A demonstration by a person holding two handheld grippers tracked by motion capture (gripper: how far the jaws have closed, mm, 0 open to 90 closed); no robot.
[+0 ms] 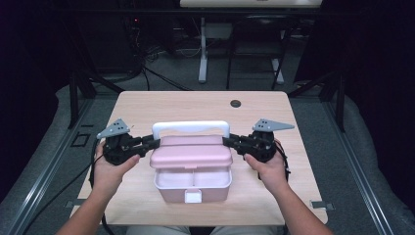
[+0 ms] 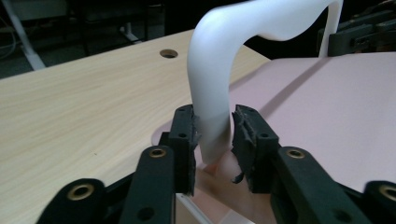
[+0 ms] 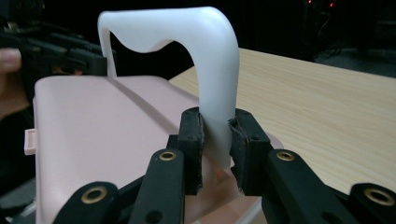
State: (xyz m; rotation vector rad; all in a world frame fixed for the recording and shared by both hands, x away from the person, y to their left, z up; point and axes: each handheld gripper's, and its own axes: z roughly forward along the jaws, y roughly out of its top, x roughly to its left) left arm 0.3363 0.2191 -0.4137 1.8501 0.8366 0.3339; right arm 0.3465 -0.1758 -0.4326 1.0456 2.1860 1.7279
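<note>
The left gripper is clenched on the left leg of the white handle; in the left gripper view its pads flank that leg just above where it meets the pink lid, the left pad against it, a sliver of gap at the right one. The right gripper grasps the handle's right leg, both pads pressed to it in the right gripper view. One handle, one lid, one pink storage box, two grippers, two hands. The high view shows the lid raised clear of the box, which sits on the near middle of the table with its white-lined inside open and a white latch at its front; neither gripper view shows the box's inside. The left gripper view shows the opposite gripper at the handle's far leg, and the round grommet hole in the light wood tabletop. The right gripper view shows a small tab on the lid's edge. Around the table lie grey carpet, dark curtains, metal rails and a white table leg behind.
</note>
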